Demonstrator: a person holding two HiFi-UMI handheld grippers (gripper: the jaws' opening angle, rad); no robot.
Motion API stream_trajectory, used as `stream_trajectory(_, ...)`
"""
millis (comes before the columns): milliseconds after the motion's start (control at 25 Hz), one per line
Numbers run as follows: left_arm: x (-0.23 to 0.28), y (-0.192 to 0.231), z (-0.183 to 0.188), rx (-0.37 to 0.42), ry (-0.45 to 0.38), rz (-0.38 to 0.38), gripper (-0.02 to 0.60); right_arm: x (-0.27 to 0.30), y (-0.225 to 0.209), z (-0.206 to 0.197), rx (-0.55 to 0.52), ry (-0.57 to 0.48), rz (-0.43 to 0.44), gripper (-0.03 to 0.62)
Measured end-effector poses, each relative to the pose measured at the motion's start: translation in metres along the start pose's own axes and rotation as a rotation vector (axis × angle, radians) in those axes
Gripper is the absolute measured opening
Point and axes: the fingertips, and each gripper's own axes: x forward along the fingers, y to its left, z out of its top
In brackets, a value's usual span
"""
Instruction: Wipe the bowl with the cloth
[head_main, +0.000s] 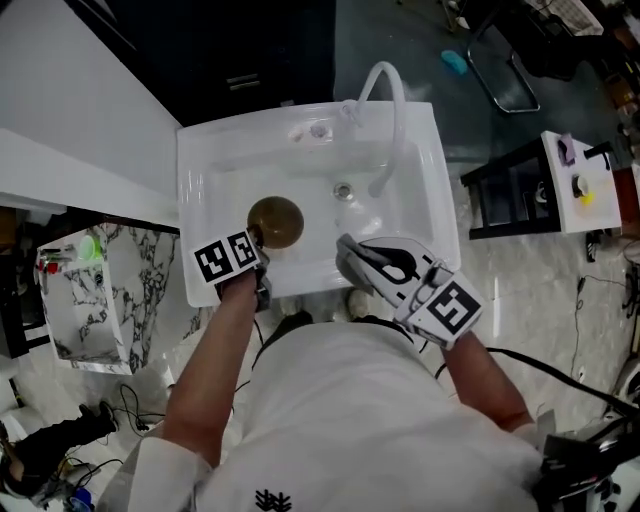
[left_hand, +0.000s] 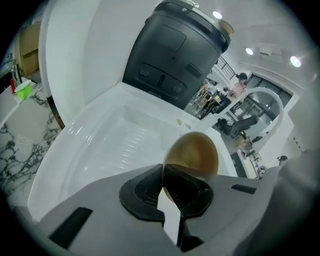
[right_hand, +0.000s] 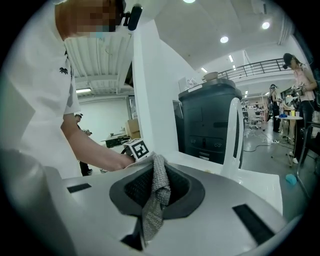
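Observation:
A brown bowl (head_main: 275, 221) is held tilted over the near left part of the white sink (head_main: 215, 170). My left gripper (head_main: 260, 248) is shut on its near rim. In the left gripper view the rim of the bowl (left_hand: 194, 151) sits pinched between the closed jaws of the left gripper (left_hand: 164, 184). My right gripper (head_main: 347, 252) hovers at the sink's front edge, right of the bowl and apart from it. In the right gripper view a grey woven cloth (right_hand: 156, 196) hangs clamped between the jaws of the right gripper (right_hand: 154, 190).
A white curved faucet (head_main: 387, 92) rises at the back of the sink, above the drain (head_main: 343, 190). A marble-patterned stand (head_main: 105, 290) is to the left. A white side table (head_main: 588, 182) with small items stands at the right. Cables lie on the floor.

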Motion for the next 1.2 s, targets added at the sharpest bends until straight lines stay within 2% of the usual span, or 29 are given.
stream_trajectory(280,-0.023,-0.065,-0.055,-0.012,0.049,-0.05,0.02,-0.009,0.008,-0.006,-0.071,0.007,0.077,0.032)
stream_trajectory(440,-0.031,-0.096,-0.079,-0.035,0.049,-0.047,0.02,-0.015,0.011,-0.02,-0.129,0.039,0.105,0.032)
stream_trajectory(600,-0.033,-0.129,-0.096,-0.045,0.038,-0.067,0.02,-0.016,0.01,-0.037,-0.162,0.07,0.118,0.032)
stream_trajectory(840,-0.034,-0.164,-0.115,-0.018,0.036,-0.062,0.02,-0.018,0.007,-0.069,-0.245,0.15,0.111,0.032)
stream_trajectory(1040,-0.035,-0.182,-0.128,0.028,0.049,-0.047,0.02,-0.02,0.007,-0.084,-0.394,0.226,0.074,0.032)
stream_trajectory(1200,-0.036,-0.189,-0.136,0.049,0.047,-0.039,0.02,-0.023,0.003,-0.097,-0.56,0.312,0.001,0.032)
